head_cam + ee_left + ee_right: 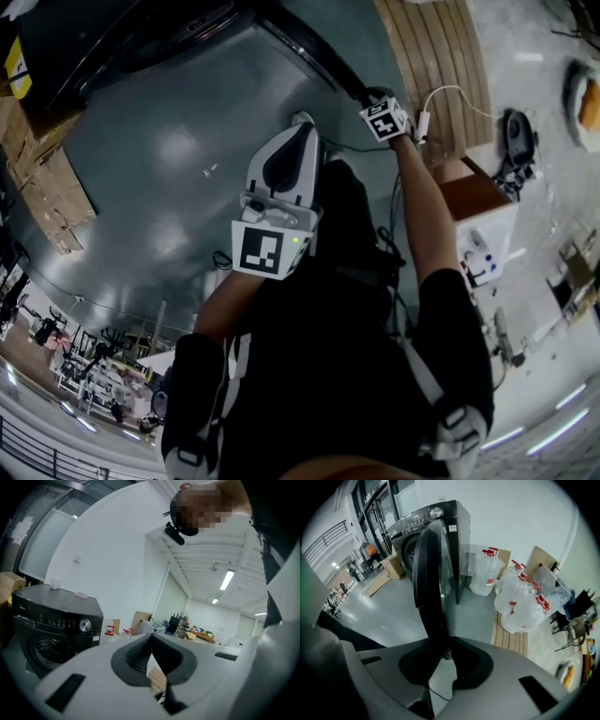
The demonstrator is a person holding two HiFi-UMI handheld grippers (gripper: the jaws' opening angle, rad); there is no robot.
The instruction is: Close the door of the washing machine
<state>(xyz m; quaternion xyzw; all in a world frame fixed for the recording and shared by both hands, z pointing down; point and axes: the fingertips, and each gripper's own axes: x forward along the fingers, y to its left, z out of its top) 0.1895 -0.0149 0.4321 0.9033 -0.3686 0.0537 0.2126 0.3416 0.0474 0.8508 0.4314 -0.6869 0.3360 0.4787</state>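
The black front-loading washing machine (436,522) stands with its round door (433,573) swung out, edge-on to the right gripper view. My right gripper (443,651) points steeply down and is shut on the door's rim, which runs down between its dark pads. In the head view the door (319,56) arcs from the machine (141,37) to my right gripper (364,96). My left gripper (302,124) hangs over the grey floor, apart from the door. Its tips meet with nothing between them (151,637); the machine (56,620) lies off to its left.
Large water jugs (487,571) stand beside the machine, and more (520,597) rest on a wooden pallet (441,66). Cardboard boxes (47,178) lie left of the machine. A white cabinet (487,244) stands at the right. A thin cable trails near the right gripper.
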